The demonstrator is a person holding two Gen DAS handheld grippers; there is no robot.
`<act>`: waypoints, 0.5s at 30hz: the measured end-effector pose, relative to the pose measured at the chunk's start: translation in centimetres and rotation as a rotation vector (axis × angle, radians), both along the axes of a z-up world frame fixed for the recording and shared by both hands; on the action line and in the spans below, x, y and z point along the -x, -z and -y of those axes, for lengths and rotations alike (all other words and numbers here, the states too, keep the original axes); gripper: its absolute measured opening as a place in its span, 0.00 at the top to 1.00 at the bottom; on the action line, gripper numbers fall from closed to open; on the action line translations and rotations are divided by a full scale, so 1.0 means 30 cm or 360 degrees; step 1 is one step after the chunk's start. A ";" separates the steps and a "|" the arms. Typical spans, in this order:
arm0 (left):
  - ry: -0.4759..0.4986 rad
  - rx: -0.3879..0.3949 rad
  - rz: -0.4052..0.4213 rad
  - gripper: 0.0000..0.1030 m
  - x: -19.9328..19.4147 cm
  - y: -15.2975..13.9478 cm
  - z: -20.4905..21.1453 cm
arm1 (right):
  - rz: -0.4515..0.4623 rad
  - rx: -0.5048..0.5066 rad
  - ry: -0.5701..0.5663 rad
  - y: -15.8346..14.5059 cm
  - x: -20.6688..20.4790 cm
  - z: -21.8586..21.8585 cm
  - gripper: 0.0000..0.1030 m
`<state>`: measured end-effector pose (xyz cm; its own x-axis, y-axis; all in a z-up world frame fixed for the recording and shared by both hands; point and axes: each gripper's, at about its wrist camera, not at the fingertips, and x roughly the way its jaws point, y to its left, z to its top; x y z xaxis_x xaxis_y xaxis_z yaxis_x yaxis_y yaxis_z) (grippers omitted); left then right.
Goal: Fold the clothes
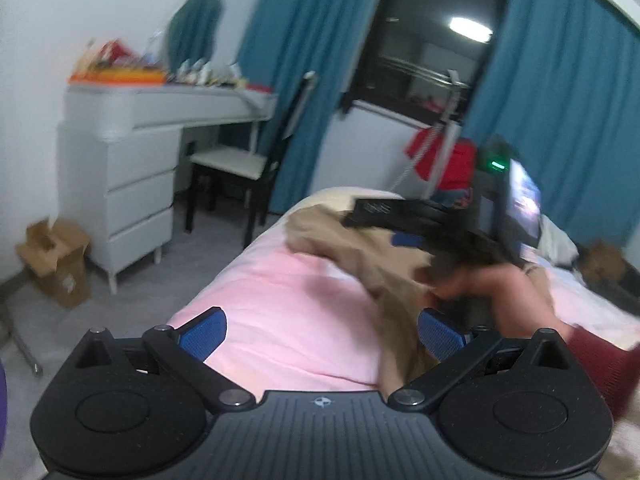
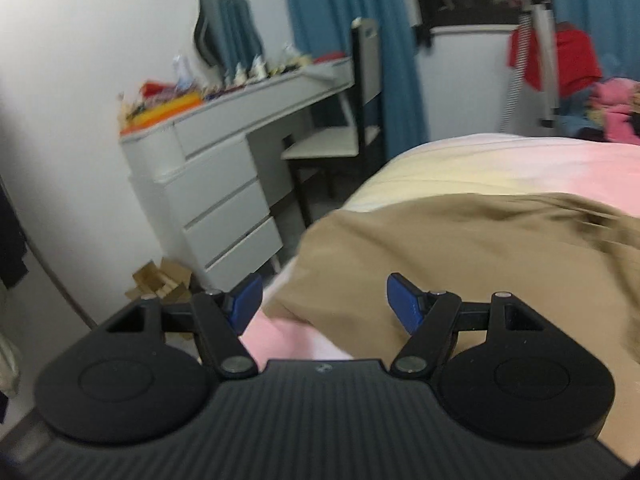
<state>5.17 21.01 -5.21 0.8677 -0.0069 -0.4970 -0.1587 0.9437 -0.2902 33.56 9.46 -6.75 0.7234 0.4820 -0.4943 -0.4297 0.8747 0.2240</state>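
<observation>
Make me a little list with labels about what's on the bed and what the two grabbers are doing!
Bed: pink sheet
On the bed: crumpled tan garment, not folded yet
Left gripper: open, nothing between its pads
Right gripper: open, above the garment's edge, not gripping it
Beside the bed: white drawers, dark chair, blue curtains

You are working in a home bedroom; a bed (image 1: pixel 280 300) with a pink sheet fills the foreground; a white dresser-desk (image 1: pixel 132 168) with drawers stands against the wall, its top crowded with small items; a mirror (image 1: pixel 196 32) hangs above it; a chair (image 1: pixel 240 164) sits beneath; teal curtains (image 1: pixel 308 40) frame a dark window (image 1: pixel 432 40); a cardboard box (image 1: pixel 56 260) rests on the floor.
</observation>
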 end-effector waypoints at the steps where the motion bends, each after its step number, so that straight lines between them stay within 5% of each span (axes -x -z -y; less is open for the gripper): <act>1: -0.0012 0.0027 -0.0029 0.00 -0.024 0.023 -0.018 | -0.0016 0.0029 -0.0016 0.021 -0.034 -0.043 0.31; 6: -0.0060 0.0075 -0.0113 0.00 -0.095 0.088 -0.063 | -0.0063 0.0202 0.0016 0.102 -0.125 -0.156 0.37; 7: -0.0070 0.0083 -0.0121 0.00 -0.104 0.097 -0.069 | -0.0059 0.0228 0.0041 0.110 -0.127 -0.158 0.43; 9: -0.0068 0.0109 -0.0117 0.00 -0.112 0.107 -0.072 | -0.0051 0.0280 0.0092 0.125 -0.131 -0.162 0.80; 11: -0.0071 0.0125 -0.0115 0.00 -0.122 0.115 -0.062 | -0.0039 0.0269 0.0139 0.119 -0.131 -0.142 0.93; 15: -0.0075 0.0114 -0.0068 0.00 -0.138 0.114 -0.031 | 0.0048 0.0130 0.0221 0.033 -0.108 -0.037 0.95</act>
